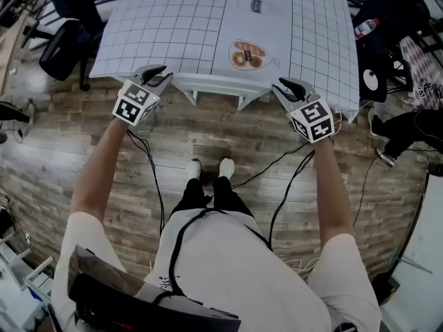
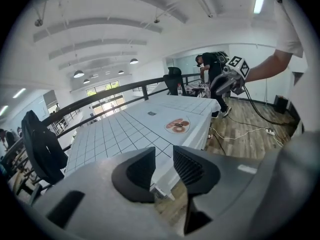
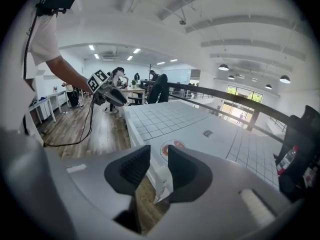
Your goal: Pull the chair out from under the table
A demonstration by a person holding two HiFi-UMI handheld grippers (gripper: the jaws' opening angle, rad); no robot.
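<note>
Left arm (image 1: 100,164): I hold it stretched forward, left gripper (image 1: 158,77) tilted down at the near edge of the table (image 1: 173,26).
Right arm (image 1: 329,185): likewise, right gripper (image 1: 287,88) further right along that edge.
Claws: both slightly spread, pinching nothing.
Chair (image 1: 216,86): white, tucked under the table, between my grippers.

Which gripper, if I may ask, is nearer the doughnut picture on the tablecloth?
Right. The right gripper sits just right of the doughnut picture; the left gripper is farther, on its left.
</note>
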